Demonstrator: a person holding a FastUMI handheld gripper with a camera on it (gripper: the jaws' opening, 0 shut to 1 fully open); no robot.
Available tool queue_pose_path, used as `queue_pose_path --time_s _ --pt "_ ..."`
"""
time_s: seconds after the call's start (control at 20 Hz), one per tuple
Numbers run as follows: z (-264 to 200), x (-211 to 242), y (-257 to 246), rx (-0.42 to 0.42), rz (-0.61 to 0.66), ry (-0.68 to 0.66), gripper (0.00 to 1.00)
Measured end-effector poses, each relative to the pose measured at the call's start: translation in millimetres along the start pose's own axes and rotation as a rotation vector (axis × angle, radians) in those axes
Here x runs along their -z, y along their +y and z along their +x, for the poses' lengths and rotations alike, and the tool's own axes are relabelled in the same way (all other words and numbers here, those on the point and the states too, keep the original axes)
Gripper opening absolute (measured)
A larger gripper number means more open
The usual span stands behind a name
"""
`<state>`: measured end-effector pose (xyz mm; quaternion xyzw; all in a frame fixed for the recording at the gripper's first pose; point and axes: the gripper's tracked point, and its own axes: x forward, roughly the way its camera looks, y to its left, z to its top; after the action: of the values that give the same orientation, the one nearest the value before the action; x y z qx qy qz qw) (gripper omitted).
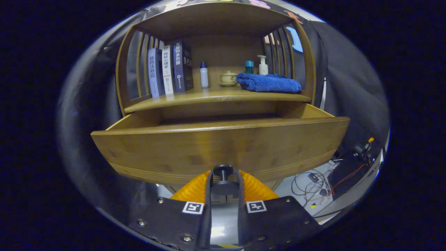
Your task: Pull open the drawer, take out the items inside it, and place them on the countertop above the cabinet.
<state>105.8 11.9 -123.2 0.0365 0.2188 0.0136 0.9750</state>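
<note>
While the wide wooden drawer with the curved bamboo-toned front [219, 146] is standing pulled out from the cabinet, the hand-held gripper with orange ribbed fingers [224, 184] is closing narrowly around the small dark round metal knob [223, 171] low on the drawer's face. Both fingers are sitting against the knob's stem, the disc of the knob lying between them, so the tool appears to be gripping it with little gap left.

Judging by its thick boards, the drawer is probably heavy and stiff, and it is likely sliding only straight outward; the knob is the sole sensible hold, and being smooth metal it may slip if pulled at an angle. From this low angle the drawer's inside is hidden, so what lies in it cannot be told.

Above, the wooden countertop shelf [209, 99] is carrying upright blue and white books [170, 68], a small white bottle [204, 75], a pale lidded ceramic cup [228, 77] and a folded blue towel [269, 83]. Open room is remaining along the front edge, mainly between the books and the towel. Slatted side walls are limiting sideways approach.
</note>
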Motion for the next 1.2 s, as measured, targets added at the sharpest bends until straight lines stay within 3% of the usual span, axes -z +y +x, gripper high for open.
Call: queue_pose_path --time_s 0.25,0.6,0.65,1.1,1.2 --pt "-29 18 -3 0.027 0.003 -0.001 0.30" --pt "-29 17 -2 0.013 0.047 -0.019 0.31" --pt "-30 18 0 0.004 0.049 -0.019 0.39" --pt "-70 -22 17 -0.021 0.014 -0.164 0.64" --pt "-81 -46 14 0.012 0.006 -0.219 0.64"
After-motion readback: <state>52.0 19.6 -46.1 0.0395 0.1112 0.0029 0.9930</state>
